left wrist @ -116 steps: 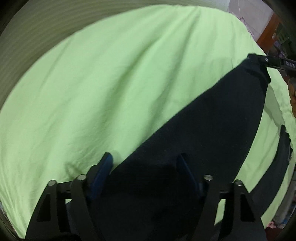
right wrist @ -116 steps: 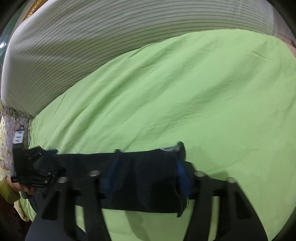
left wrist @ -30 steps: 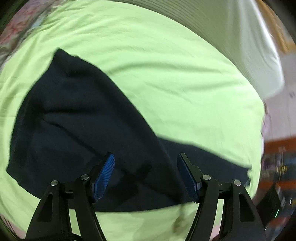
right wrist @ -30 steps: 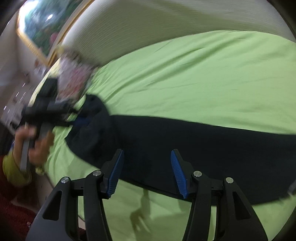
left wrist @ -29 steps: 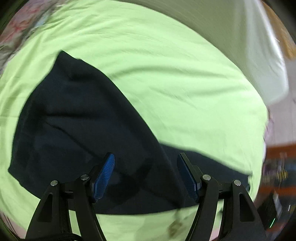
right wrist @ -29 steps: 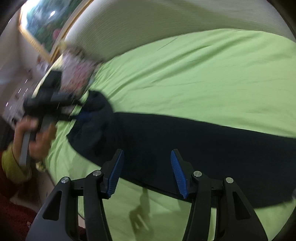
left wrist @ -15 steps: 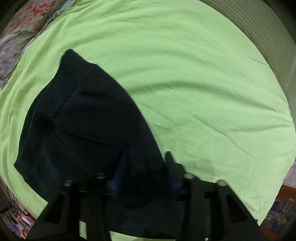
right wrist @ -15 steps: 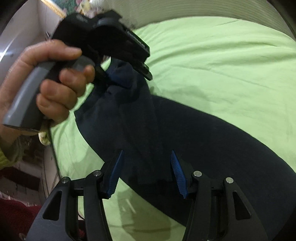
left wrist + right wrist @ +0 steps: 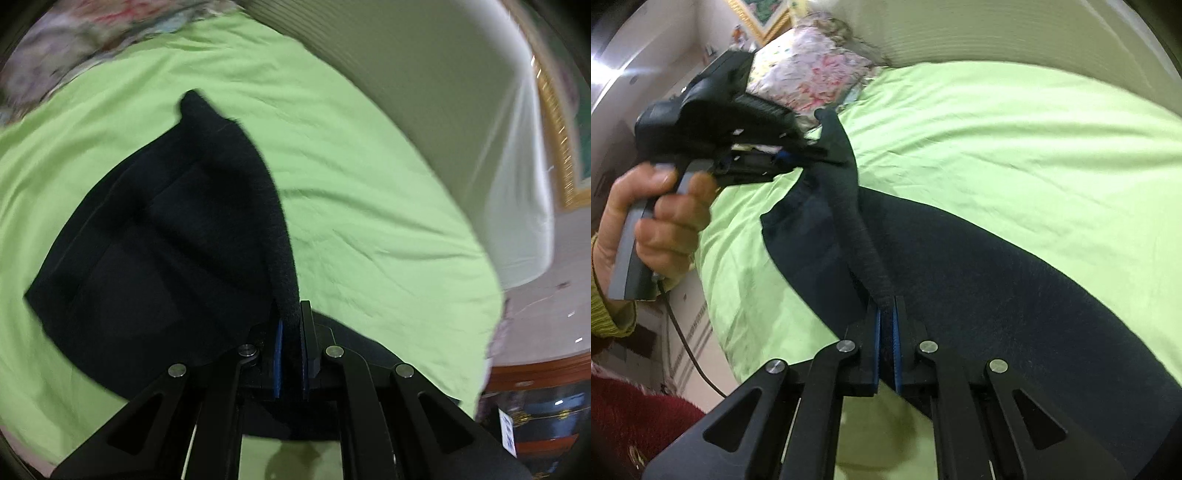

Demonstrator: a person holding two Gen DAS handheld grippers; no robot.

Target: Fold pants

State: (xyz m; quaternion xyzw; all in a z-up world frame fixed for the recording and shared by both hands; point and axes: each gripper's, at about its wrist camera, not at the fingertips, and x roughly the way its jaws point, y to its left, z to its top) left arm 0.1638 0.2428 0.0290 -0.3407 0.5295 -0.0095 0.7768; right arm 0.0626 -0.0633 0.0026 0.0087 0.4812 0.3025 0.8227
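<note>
Dark navy pants (image 9: pixel 155 251) lie on a lime green bed sheet (image 9: pixel 369 206). My left gripper (image 9: pixel 291 325) is shut on the pants' thick waistband edge, which rises taut from the cloth. In the right wrist view the pants (image 9: pixel 997 288) stretch to the lower right. My right gripper (image 9: pixel 885 314) is shut on the same band. The left gripper (image 9: pixel 809 151) shows there too, held in a hand, pinching the band's far end above the sheet (image 9: pixel 1015 147).
A striped pale headboard (image 9: pixel 424 81) runs along the far side of the bed. A floral pillow (image 9: pixel 812 74) lies at the bed's corner. The bed edge (image 9: pixel 713 295) drops to the floor at left, with a cable hanging there.
Both grippers were open over the flat pants a second ago. Both have since shut on the waistband and lifted it taut between them.
</note>
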